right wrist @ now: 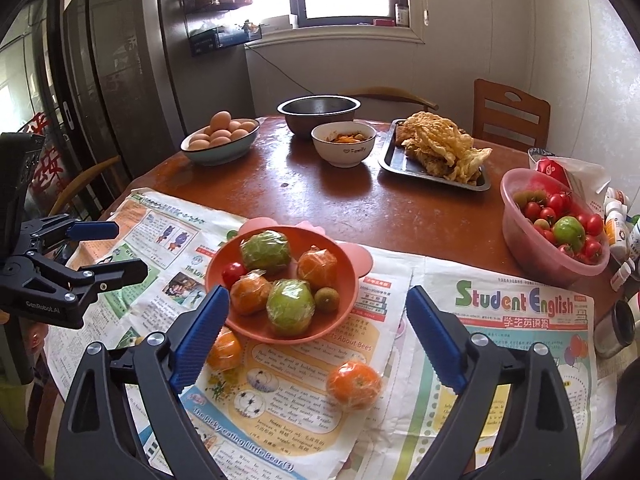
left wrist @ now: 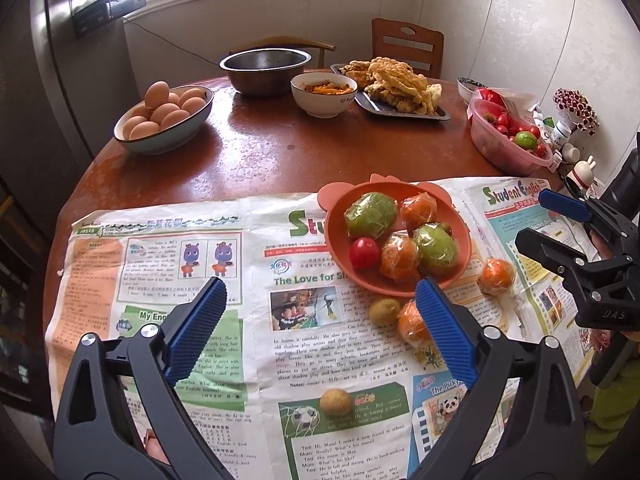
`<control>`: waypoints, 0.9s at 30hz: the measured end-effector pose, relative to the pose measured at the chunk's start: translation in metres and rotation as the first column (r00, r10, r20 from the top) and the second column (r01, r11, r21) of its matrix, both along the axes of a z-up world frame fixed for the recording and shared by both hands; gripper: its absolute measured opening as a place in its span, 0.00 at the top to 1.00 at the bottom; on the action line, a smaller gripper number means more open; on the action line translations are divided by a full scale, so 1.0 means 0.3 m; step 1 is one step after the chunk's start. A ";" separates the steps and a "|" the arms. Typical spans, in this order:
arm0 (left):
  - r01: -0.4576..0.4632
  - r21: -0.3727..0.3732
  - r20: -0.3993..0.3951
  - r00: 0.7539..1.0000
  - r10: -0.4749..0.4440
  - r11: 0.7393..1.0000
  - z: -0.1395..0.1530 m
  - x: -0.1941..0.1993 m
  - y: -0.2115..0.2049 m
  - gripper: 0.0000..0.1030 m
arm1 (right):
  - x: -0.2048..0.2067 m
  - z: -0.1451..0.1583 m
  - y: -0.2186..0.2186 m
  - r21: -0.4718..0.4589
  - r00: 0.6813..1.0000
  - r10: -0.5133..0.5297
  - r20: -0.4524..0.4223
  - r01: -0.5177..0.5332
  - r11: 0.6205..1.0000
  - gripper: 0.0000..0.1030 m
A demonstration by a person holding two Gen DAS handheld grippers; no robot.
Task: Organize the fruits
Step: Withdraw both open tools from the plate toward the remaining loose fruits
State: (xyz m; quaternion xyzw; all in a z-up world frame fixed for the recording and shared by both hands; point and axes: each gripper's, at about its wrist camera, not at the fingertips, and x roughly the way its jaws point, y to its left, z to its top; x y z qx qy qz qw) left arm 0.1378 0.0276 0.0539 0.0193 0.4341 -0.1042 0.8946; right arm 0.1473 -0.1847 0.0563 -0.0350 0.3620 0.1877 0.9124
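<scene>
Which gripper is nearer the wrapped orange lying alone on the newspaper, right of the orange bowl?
Right. The right gripper hangs open with the wrapped orange lying between its fingers. The left gripper is open farther left, over another orange beside the bowl.

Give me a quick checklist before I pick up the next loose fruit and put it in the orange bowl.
1. Left gripper open, nothing between the jaws: ok.
2. Right gripper open, nothing between the jaws: ok.
3. Loose wrapped orange in plain sight on the newspaper, nothing covering it: ok.
4. Second wrapped orange fully visible: not ok, partly hidden behind the right gripper's finger.
5. Orange bowl has room: cannot tell, it already holds several fruits.
6. Small yellow-brown fruits still outside the bowl: ok, two lie on the newspaper.
</scene>
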 end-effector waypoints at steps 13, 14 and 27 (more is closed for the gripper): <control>0.001 0.046 -0.026 1.000 0.000 0.999 -0.067 -0.091 0.017 0.09 | -0.056 -0.049 0.049 -0.009 1.000 0.010 -0.025 -0.010 1.000 0.08; 0.003 0.046 -0.028 1.000 -0.002 0.999 -0.074 -0.099 0.019 0.09 | -0.059 -0.055 0.054 -0.008 1.000 0.012 -0.028 -0.013 1.000 0.08; -0.001 0.069 -0.065 0.998 0.006 0.998 -0.154 -0.177 0.037 0.09 | -0.094 -0.089 0.117 -0.017 0.998 0.044 -0.043 -0.044 0.999 0.08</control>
